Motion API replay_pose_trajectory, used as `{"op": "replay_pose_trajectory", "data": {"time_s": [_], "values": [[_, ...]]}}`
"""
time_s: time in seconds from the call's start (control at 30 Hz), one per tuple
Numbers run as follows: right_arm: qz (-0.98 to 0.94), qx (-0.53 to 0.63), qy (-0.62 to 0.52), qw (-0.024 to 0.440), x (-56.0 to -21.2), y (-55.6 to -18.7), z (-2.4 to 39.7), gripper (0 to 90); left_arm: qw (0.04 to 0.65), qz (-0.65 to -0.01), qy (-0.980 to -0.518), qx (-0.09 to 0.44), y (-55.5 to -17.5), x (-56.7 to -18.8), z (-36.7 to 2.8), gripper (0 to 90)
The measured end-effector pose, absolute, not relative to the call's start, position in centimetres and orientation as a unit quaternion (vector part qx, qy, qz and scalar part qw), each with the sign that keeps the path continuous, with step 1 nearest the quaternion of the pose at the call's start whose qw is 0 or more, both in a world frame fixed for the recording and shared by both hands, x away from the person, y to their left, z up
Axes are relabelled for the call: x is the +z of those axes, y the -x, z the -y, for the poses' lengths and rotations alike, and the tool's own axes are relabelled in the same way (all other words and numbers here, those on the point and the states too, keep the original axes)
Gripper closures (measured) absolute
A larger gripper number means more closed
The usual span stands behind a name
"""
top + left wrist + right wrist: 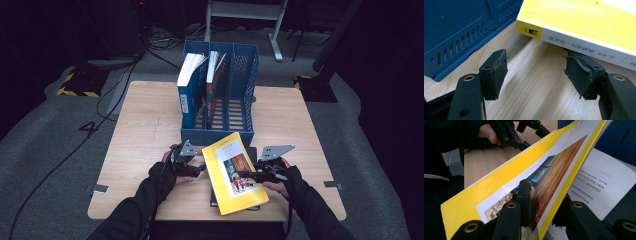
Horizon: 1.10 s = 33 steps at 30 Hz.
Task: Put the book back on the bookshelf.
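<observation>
My right claw (541, 202) clamped the yellow book (234, 172) by its front cover; my left claw (536, 75) gaped empty beside its spine, over the tabletop (145, 130).

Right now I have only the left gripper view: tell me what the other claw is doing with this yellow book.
Observer: The right claw is shut on the yellow book, one jaw on the front cover and one under it.
Operator: Say what lies beneath the book.
Observer: A dark flat thing lies under it on the table; I cannot tell what it is.
Operator: Report which slot of the blue file holder is free.
Observer: The right slot is empty. A blue book stands in the left one and another book in the middle.
</observation>
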State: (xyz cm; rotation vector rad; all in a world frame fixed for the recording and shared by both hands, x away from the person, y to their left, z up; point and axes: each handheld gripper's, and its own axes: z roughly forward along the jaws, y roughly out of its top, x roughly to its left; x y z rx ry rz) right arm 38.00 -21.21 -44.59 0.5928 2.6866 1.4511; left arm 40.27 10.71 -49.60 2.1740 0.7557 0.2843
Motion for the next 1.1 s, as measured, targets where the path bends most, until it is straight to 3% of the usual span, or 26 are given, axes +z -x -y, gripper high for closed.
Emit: {"op": "replay_pose_trajectory", "data": {"time_s": [0.63, 0.87, 1.1], "values": [[-0.853, 0.496, -0.157, 0.038, -43.8, -37.0, 21.6, 73.8, 0.421, -0.311, -0.847, 0.095, -40.5, -49.2, -10.2, 37.9], [-0.841, 0.52, -0.139, 0.054, -42.7, -36.0, 22.2, 74.8, 0.467, -0.288, -0.83, 0.098, -39.5, -47.1, -10.5, 51.7], [-0.832, 0.535, -0.129, 0.073, -41.5, -35.1, 22.7, 75.5, 0.488, -0.28, -0.821, 0.098, -39.7, -45.9, -10.3, 52.5]]}}
